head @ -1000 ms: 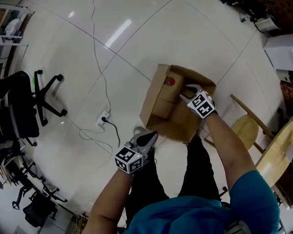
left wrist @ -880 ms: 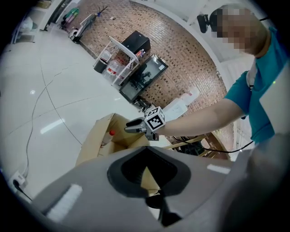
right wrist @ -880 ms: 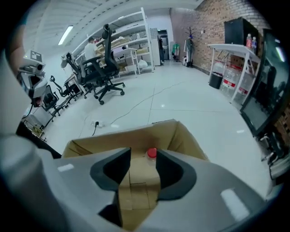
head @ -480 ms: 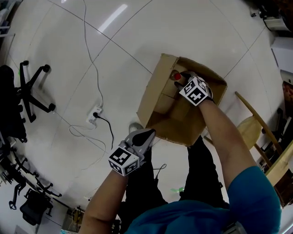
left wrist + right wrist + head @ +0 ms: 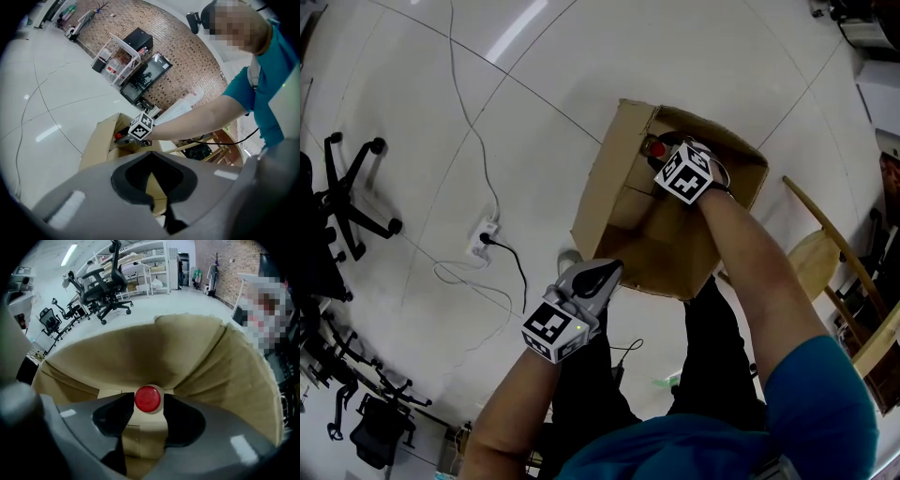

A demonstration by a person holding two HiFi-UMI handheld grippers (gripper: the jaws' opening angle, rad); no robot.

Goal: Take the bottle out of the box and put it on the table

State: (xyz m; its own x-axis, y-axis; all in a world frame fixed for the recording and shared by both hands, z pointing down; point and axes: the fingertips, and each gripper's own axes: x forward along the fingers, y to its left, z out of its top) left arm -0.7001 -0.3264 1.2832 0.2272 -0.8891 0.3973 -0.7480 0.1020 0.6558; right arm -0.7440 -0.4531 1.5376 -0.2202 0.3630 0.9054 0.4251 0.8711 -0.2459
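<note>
The red-capped bottle (image 5: 657, 148) is seen inside the cardboard box (image 5: 598, 183) on the floor (image 5: 441, 112), near the box's far left corner. Its cap is flanked by the jaws of the right gripper (image 5: 147, 395), which have just been opening and are not pressed on it. The left gripper (image 5: 607, 273) is held at the box's near edge, jaws together and empty.

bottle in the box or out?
In the box. The bottle shows its red cap between the cardboard walls, between the jaws of the right gripper, which have just been opening.
</note>
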